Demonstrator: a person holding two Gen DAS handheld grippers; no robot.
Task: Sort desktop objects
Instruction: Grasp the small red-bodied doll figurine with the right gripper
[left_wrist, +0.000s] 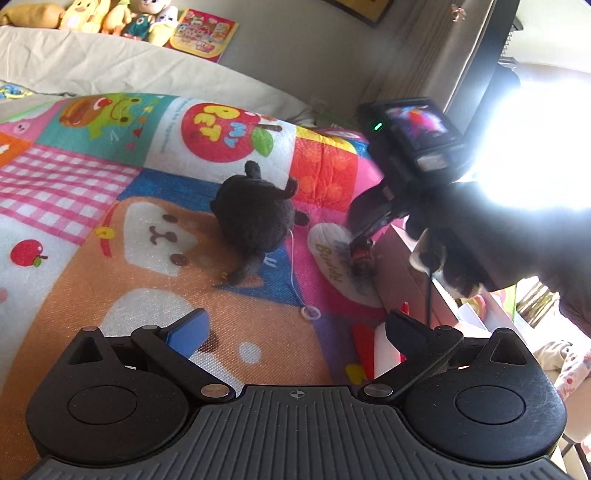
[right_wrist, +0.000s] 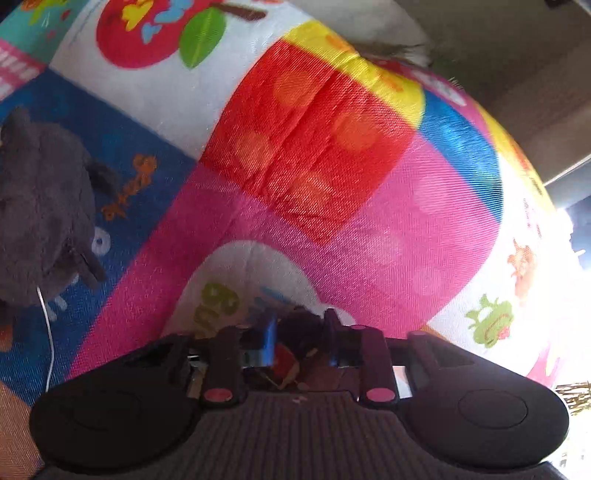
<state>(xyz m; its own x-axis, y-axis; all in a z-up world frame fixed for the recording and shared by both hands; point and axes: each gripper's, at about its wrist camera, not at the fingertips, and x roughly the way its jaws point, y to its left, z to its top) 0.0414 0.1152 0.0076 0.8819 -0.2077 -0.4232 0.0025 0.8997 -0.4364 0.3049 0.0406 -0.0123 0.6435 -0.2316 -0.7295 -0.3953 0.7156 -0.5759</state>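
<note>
While the left gripper (left_wrist: 295, 328) hovers low over the mat (left_wrist: 110, 206) with fingers spread wide and nothing between them, the dark plush (left_wrist: 255, 221) lies ahead of it, well apart, long axis running away toward the apple print. To its right, the right gripper (left_wrist: 360, 245) tilts down, pinching a small red-and-black toy (left_wrist: 361, 254) at the mat. Over to the right wrist: fingers narrow, closed on the toy (right_wrist: 286, 363); its heading is unclear. Plush (right_wrist: 44, 206) sits far left.

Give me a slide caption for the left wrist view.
Open left gripper hovers over the mat as the right gripper pinches a small toy.
</note>
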